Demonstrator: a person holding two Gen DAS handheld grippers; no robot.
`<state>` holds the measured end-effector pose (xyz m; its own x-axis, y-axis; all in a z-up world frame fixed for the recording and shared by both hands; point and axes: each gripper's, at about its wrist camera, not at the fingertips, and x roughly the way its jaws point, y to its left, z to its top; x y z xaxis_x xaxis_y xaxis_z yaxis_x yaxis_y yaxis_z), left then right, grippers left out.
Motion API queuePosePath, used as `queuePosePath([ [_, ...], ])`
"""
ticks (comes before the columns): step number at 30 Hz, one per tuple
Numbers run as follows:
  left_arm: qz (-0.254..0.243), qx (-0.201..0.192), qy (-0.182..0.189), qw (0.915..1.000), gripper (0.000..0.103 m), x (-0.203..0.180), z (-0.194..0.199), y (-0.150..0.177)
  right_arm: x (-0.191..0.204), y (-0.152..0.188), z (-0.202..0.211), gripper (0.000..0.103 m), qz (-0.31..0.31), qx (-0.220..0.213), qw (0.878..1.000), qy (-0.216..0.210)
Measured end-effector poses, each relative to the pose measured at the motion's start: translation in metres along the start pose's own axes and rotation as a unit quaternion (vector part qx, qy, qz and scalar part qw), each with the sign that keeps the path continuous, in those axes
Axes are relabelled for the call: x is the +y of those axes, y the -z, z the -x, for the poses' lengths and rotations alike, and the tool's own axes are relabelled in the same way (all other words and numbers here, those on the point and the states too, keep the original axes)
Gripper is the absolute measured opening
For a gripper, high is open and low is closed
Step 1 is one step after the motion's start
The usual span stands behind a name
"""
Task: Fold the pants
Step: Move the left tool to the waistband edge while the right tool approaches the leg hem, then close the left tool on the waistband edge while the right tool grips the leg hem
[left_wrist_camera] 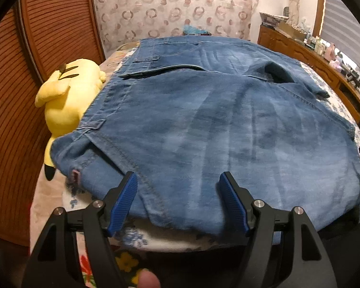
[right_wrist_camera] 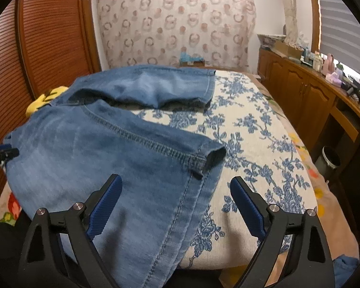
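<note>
Pants: blue denim pants (left_wrist_camera: 192,124) lie spread flat on the bed, waistband toward the left side, both legs running right; the near leg's hem (right_wrist_camera: 211,158) ends about mid-bed, the far leg (right_wrist_camera: 156,86) lies beyond it.
Left gripper: the left gripper (left_wrist_camera: 177,184) hovers over the near edge of the denim, its blue-padded fingers (left_wrist_camera: 124,199) spread wide, nothing pinched between them.
Right gripper: the right gripper (right_wrist_camera: 175,189) hangs above the near leg close to its hem, fingers (right_wrist_camera: 247,206) spread wide, with cloth below the gap but not gripped.
Surroundings: a yellow plush toy (left_wrist_camera: 69,96) lies just beside the waistband at the bed's left edge; a floral bedcover (right_wrist_camera: 252,129) is bare right of the hems; a louvred wooden door (left_wrist_camera: 36,48) stands left, a patterned curtain (right_wrist_camera: 175,24) behind, a cluttered wooden cabinet (right_wrist_camera: 300,88) right, a dark bin (right_wrist_camera: 330,160) below it.
Only in left view: the waistband, pockets and most of the plush toy.
Only in right view: both hems, the open bedcover, the bin.
Hidden or unclear: the plush toy is mostly hidden behind denim in the right view; each gripper shows only as a dark sliver at the other view's edge; a blurred fingertip (left_wrist_camera: 146,279) sits at the bottom.
</note>
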<state>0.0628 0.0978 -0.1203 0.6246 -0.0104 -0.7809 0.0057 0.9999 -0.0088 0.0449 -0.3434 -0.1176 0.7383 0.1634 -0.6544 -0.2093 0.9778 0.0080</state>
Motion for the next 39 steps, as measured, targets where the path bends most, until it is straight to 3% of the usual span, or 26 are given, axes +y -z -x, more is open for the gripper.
queuePosePath([
  [5, 0.02, -0.01, 0.013, 0.9997, 0.072, 0.015, 0.007, 0.001, -0.006, 0.006, -0.004, 0.09, -0.002, 0.013, 1.0, 0.0],
  [12, 0.042, -0.027, -0.002, 0.9988, 0.072, 0.038, 0.014, 0.0, -0.01, 0.013, -0.009, 0.083, -0.004, 0.028, 1.0, -0.003],
  [17, 0.069, -0.037, 0.022, 0.9967, 0.071, 0.061, 0.018, -0.001, -0.007, 0.014, -0.009, 0.078, 0.003, 0.027, 1.0, -0.004],
  [22, 0.081, -0.048, 0.032, 0.9951, 0.064, 0.071, 0.022, -0.004, -0.005, 0.013, -0.01, 0.072, 0.009, 0.028, 1.0, -0.001],
  [30, 0.079, -0.077, -0.005, 0.9939, 0.064, 0.08, 0.039, -0.004, -0.005, 0.013, -0.011, 0.067, 0.016, 0.028, 0.999, 0.003],
  [35, 0.103, -0.067, -0.034, 0.9918, 0.063, 0.104, 0.024, -0.004, -0.005, 0.013, -0.01, 0.049, 0.02, 0.026, 0.999, 0.004],
  [39, 0.122, -0.045, -0.062, 0.9896, 0.063, 0.123, 0.0, -0.001, -0.005, 0.012, -0.01, 0.028, 0.023, 0.027, 0.999, -0.004],
])
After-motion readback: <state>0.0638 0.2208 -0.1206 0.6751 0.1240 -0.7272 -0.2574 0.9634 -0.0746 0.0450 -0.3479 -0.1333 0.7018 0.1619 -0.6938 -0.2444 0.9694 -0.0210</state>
